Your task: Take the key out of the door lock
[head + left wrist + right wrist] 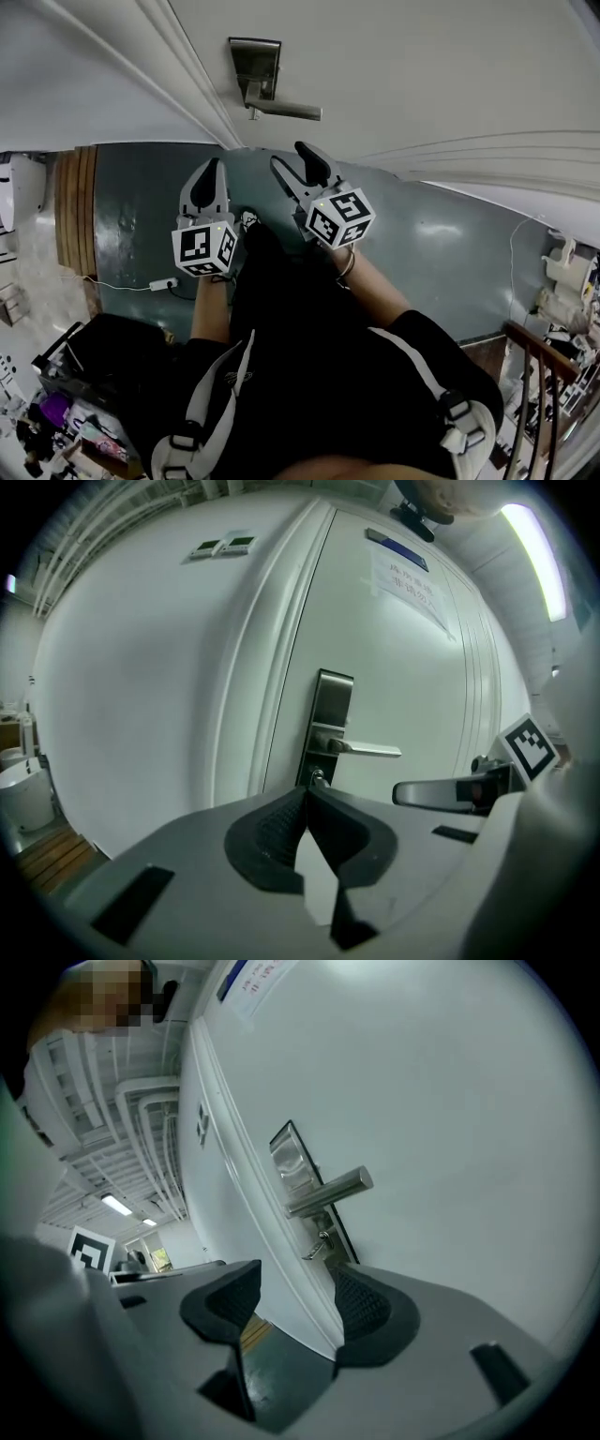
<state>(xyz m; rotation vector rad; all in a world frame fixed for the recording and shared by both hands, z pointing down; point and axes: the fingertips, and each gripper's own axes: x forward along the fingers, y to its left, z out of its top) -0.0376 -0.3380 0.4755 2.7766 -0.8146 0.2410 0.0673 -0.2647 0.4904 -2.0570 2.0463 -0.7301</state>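
Left gripper [305,797]: jaws pressed together with nothing between them; in its own view the tips point at the door, just under the key
Right gripper [295,1299]: jaws spread wide and empty; only the floor and the door's edge show through the gap
Both grippers: side by side below the lever in the head view, right one nearer the lever, neither touching door or lock
Key [319,1244]: in the lock, just beneath the lever, sticking out of the plate; no jaw is on it
Lever [330,1190]: plain metal bar, level, pointing away from the door's edge
Plate [330,719]: tall, narrow, metal, set close to the door's edge beside the frame; carries lever and key
Door [422,75]: white and smooth, with raised mouldings along the frame side
Sign [405,581]: pale sheet high on the door, print too blurred to read
Floor [141,216]: grey-green, glossy; a thin cable and a white plug strip [164,282] lie on it at the left
Person: bare forearms behind the grippers, black clothing below
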